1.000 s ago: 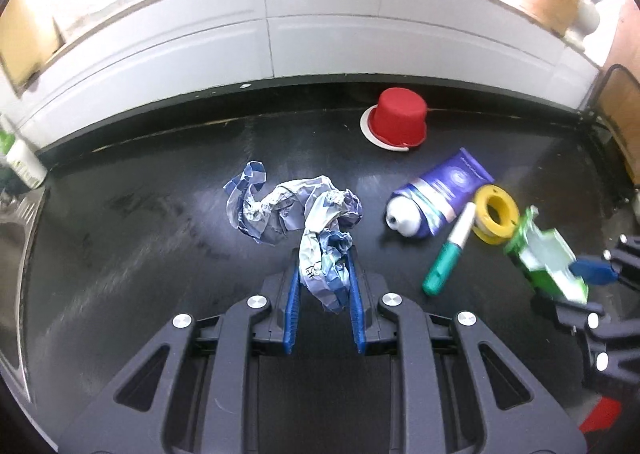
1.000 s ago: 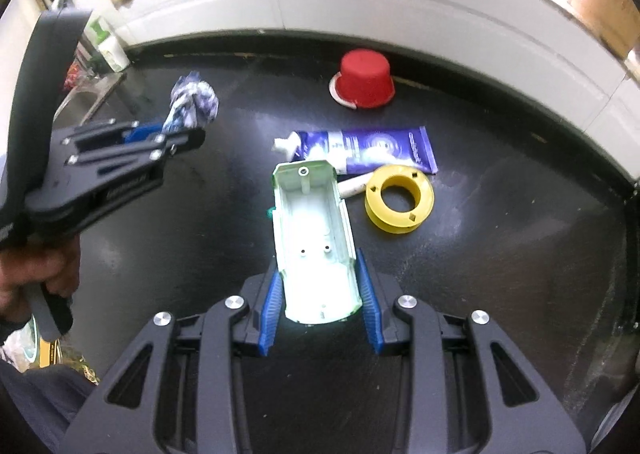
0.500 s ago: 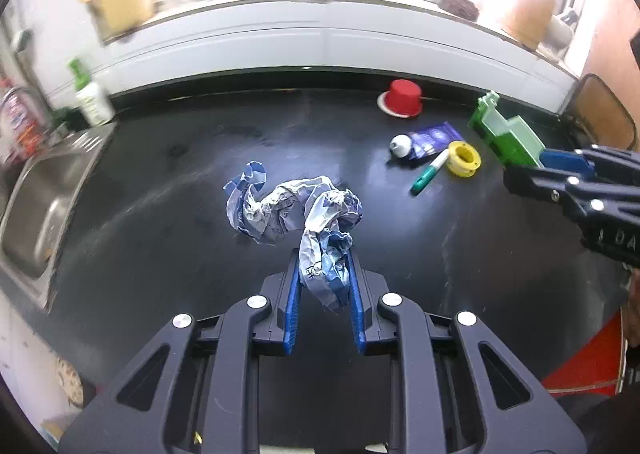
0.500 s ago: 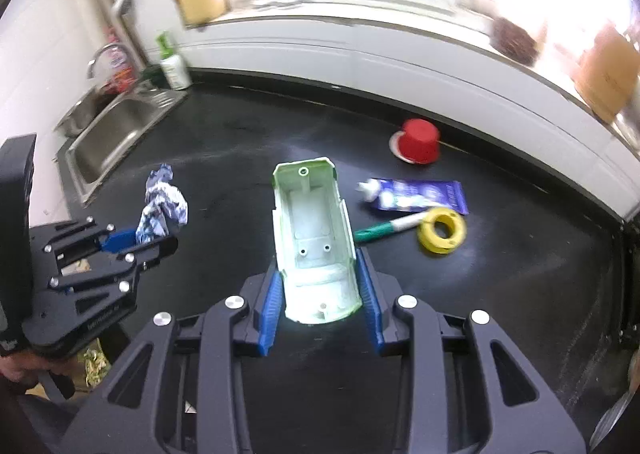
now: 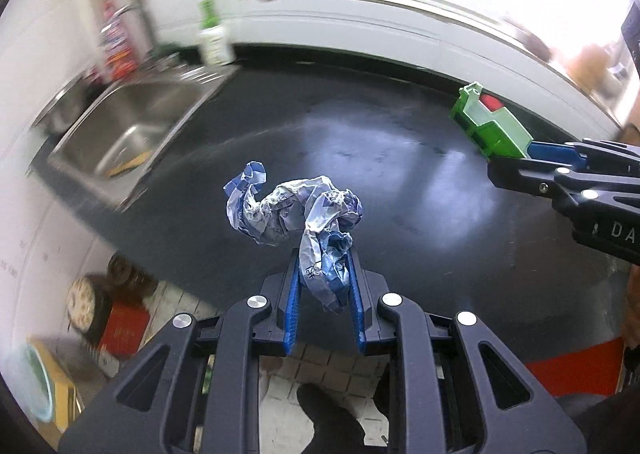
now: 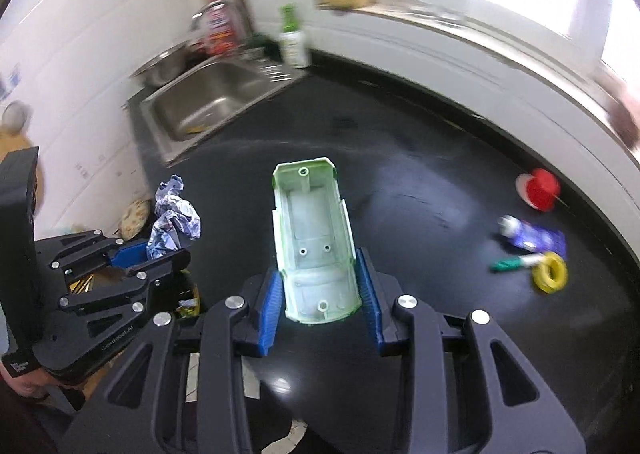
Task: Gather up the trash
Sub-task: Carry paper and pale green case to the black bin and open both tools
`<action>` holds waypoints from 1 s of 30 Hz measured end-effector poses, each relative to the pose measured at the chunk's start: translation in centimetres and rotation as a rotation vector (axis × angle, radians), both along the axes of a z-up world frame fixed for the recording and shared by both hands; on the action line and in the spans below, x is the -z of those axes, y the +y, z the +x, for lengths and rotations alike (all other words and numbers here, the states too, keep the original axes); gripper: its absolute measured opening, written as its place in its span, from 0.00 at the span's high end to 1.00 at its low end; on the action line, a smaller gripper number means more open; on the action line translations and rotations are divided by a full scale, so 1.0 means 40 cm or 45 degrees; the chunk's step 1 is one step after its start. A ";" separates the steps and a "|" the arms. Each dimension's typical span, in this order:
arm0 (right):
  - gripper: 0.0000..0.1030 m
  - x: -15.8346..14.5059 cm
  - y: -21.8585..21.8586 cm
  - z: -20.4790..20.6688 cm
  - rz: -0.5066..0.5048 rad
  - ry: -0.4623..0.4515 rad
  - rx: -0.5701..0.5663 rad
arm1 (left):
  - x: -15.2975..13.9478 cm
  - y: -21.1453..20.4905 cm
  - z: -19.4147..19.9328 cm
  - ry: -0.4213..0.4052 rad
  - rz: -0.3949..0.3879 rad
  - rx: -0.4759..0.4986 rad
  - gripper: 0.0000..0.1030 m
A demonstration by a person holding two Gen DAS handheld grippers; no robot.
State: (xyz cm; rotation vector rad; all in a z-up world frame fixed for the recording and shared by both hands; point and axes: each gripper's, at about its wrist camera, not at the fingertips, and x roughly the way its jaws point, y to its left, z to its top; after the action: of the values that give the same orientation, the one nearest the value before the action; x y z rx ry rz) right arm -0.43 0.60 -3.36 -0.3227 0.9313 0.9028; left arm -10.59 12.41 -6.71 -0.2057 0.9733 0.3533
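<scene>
My left gripper (image 5: 323, 274) is shut on a crumpled blue-and-white wrapper (image 5: 292, 210) and holds it in the air over the front edge of the black counter (image 5: 400, 158). It also shows in the right wrist view (image 6: 174, 222). My right gripper (image 6: 318, 286) is shut on a green plastic shell (image 6: 314, 238), hollow side up, also held above the counter; it shows in the left wrist view (image 5: 492, 126). A red cup (image 6: 540, 190), a blue tube (image 6: 532, 234), a green-and-white marker (image 6: 516, 263) and a yellow tape ring (image 6: 552, 277) lie on the counter at the right.
A steel sink (image 6: 208, 106) is set in the counter's left end, with a green-capped bottle (image 6: 292, 38) and a red-labelled can (image 6: 218, 26) behind it. Below the counter's front edge are tiled floor (image 5: 316, 358), a red box (image 5: 124, 328) and clutter.
Both grippers have risen and drawn back toward the left front of the counter with their loads still held. The sink and floor have come into view; the remaining items have shifted far right.
</scene>
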 end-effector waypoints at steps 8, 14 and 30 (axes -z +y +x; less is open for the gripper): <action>0.66 0.021 0.264 -0.180 -0.002 0.039 -0.340 | 0.033 0.154 -0.227 0.023 -0.023 -0.316 0.80; 0.66 0.075 0.455 -0.344 -0.032 0.109 -0.604 | 0.083 0.249 -0.430 0.057 -0.066 -0.568 0.80; 0.66 0.408 0.804 -0.597 -0.291 0.351 -0.840 | 0.390 0.428 -0.713 0.086 -0.337 -0.930 0.80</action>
State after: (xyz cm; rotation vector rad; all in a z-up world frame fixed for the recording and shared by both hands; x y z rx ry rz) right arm -24.31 32.75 -19.69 -0.7419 1.2127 1.4721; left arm -39.11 29.54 -22.30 -0.8028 0.9864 0.9020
